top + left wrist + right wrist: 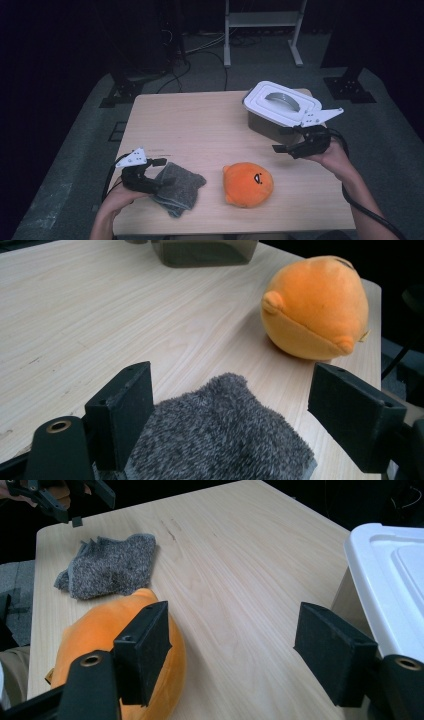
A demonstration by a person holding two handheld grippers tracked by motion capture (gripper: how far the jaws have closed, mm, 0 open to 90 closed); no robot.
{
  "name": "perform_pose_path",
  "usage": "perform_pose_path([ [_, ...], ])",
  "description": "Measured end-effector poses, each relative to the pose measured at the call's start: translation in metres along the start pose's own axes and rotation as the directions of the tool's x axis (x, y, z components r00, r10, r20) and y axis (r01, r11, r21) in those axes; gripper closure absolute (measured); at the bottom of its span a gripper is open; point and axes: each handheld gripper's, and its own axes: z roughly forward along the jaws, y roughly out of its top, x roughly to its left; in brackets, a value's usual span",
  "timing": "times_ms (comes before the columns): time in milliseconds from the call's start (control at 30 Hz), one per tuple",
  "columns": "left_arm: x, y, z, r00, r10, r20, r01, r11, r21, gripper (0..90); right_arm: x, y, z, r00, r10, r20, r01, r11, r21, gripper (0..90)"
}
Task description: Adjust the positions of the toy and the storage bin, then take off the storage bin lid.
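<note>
Looks like a lab or test room to me: dark curtained walls, grey carpet floor [75, 150], loose cables [200, 55] trailing around metal stands [262, 30], and one small wooden table [200, 125] in the middle.

Far-left half of the wooden table [190, 120] bare: open passage from the front edge to the back. Near edge: grey cloth [179, 186] low and flat, easy to pass over; orange plush toy [248, 184] bulky, just right of it, with a narrow lane between the 2. Far right, lidded white box [281, 107] blocks the corner. Bare wood between toy and box.
</note>
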Motion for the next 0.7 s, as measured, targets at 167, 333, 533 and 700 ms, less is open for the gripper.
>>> perform_pose_path([
  [167,-0.002,-0.001,0.004,1.0,0.004,0.006,-0.004,0.9999,0.013,17.1,-0.002,0.001,-0.001,1.0,-0.006,0.003,0.006,1.0,0.009,28.6],
  [333,-0.001,0.001,0.005,0.9999,0.005,0.01,-0.005,1.0,0.004,16.2,-0.012,0.008,-0.005,0.9997,-0.007,0.021,0.007,1.0,-0.004,28.6],
  [533,0.001,0.0,0.006,1.0,-0.002,0.009,0.002,1.0,0.007,13.2,-0.027,0.023,-0.006,0.9997,0.006,0.023,-0.006,1.0,0.007,28.0],
  [700,0.001,0.001,0.004,0.9999,0.002,0.01,-0.002,1.0,0.004,11.6,-0.035,0.038,-0.007,0.9996,-0.01,0.027,0.01,1.0,0.006,27.1],
])
